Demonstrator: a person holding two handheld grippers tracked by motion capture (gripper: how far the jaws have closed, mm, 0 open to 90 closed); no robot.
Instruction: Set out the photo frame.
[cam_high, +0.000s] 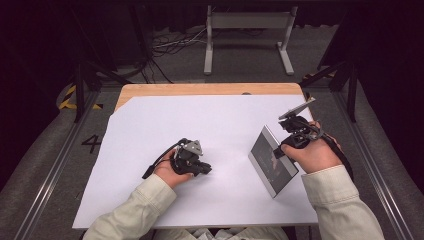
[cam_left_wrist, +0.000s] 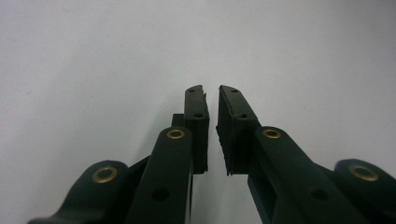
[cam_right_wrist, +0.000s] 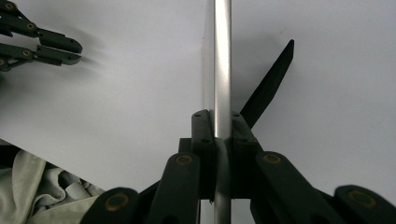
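Observation:
A thin flat slab with a silver rim and a dark glossy face stands tilted on edge over the right part of the white sheet. My right gripper is shut on its upper right edge. In the right gripper view the silver rim runs straight up between the jaws of the right gripper. My left gripper lies on the sheet left of centre, well apart from the slab, pointing right. In its own view the left gripper has its jaws drawn almost together with nothing between them.
The white sheet covers a wooden table whose far edge shows bare. A grey metal stand and cables lie on the floor beyond. Pale sleeves come in from the near side. The left gripper also appears far off in the right gripper view.

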